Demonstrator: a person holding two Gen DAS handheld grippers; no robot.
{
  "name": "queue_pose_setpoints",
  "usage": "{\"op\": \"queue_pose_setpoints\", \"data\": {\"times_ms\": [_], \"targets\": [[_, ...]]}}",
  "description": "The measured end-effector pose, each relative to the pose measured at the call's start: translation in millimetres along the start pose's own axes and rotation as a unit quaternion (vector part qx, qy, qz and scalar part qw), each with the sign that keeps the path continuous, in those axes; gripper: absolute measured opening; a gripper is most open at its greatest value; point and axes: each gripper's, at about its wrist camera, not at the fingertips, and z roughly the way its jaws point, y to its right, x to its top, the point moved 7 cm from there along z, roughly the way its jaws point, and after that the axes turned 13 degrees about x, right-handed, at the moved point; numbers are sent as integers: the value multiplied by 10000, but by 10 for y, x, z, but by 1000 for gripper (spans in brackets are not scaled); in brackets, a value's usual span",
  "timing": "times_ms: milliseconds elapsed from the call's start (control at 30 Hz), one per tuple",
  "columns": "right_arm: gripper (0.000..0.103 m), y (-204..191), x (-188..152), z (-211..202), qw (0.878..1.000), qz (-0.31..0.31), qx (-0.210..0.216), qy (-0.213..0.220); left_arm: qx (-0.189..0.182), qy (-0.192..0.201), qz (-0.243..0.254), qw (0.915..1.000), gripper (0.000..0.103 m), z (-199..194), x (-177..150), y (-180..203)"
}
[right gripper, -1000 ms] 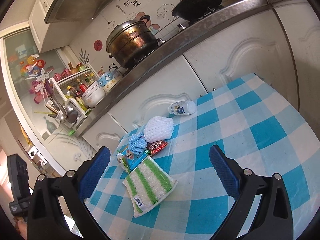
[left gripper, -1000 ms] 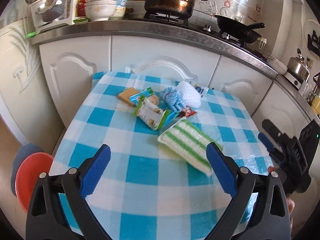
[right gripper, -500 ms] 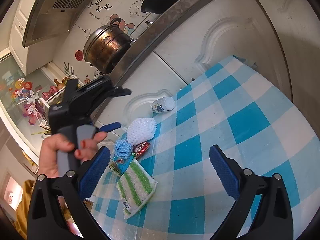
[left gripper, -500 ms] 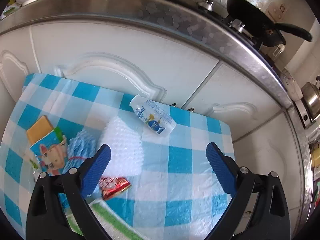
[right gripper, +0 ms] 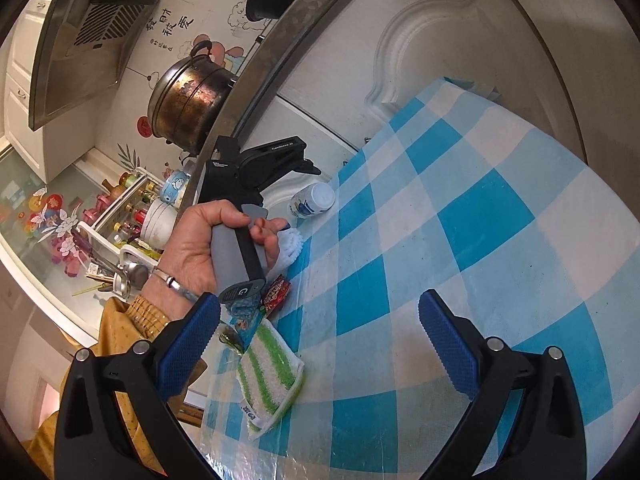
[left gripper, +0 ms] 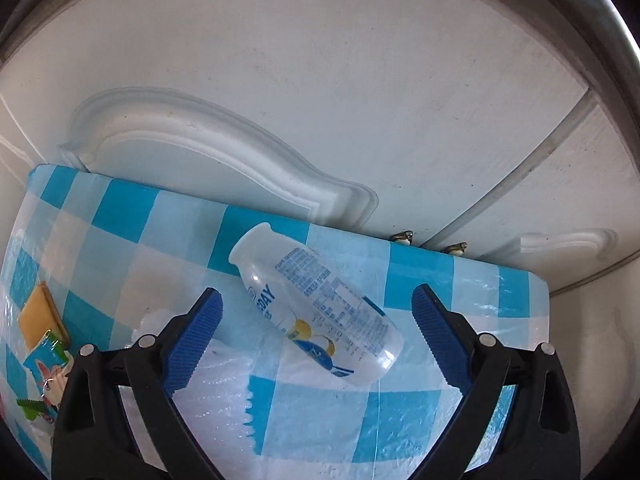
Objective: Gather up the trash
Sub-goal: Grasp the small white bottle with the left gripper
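A small white plastic bottle (left gripper: 316, 312) with blue print lies on its side near the far edge of the checked table (left gripper: 132, 216). My left gripper (left gripper: 316, 294) hangs over it, pointing steeply down. The bottle lies between the blue pads (left gripper: 196, 332), which do not touch it, and the jaws are closing. In the right wrist view a hand (right gripper: 200, 240) holds that gripper above the bottle (right gripper: 314, 202). My right gripper (right gripper: 319, 302) is open over the tablecloth with nothing between its fingers.
A white foam net (right gripper: 294, 240), a red wrapper (right gripper: 276, 290), a snack packet (left gripper: 44, 364) and a green-striped cloth (right gripper: 268, 364) lie left of the bottle. White cabinet doors (left gripper: 320, 100) stand right behind the table. A pot (right gripper: 188, 100) sits on the counter.
My left gripper has moved across the table to the far edge and tipped down, so the bottle now lies between its fingers. The right gripper has rolled and barely shifted.
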Motion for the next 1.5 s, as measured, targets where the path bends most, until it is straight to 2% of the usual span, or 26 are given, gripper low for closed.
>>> {"op": "queue_pose_setpoints", "data": {"times_ms": [33,67,133,200,233,433,533,900,1133,1267,1500], "targets": [[98,6,-1,2,10000,19,7,-3,43,-13,11,10000,88,25,3,5],[98,10,-1,0,10000,28,-4,6,100,-27,20,9999,75,49,2,6],[98,21,6,-20,10000,36,-59,59,191,-20,54,9998,67,80,1,-2],[98,33,14,-41,9999,63,-61,114,170,-43,12,9998,52,99,-8,-27],[98,38,16,-47,9999,78,-65,128,131,-53,-28,9999,49,96,-18,-41],[98,35,22,-35,9999,55,-60,114,-74,-66,93,9999,46,33,-158,-135],[98,30,16,-23,9999,44,-52,90,-228,-149,230,9994,46,-45,-324,-186],[98,-8,12,-48,10000,-56,-1,39,-765,-299,190,9964,45,-359,-1025,-518],[98,-75,-113,50,9989,-200,19,-417,-1039,-174,107,9944,45,-595,-1350,-704],[98,-146,-255,145,9963,-342,66,-783,-1345,9,-29,9909,44,-807,-1335,-807],[97,-220,-476,273,9909,-464,93,-1262,-1473,437,-45,9881,44,-1257,-1352,-1103]]}}
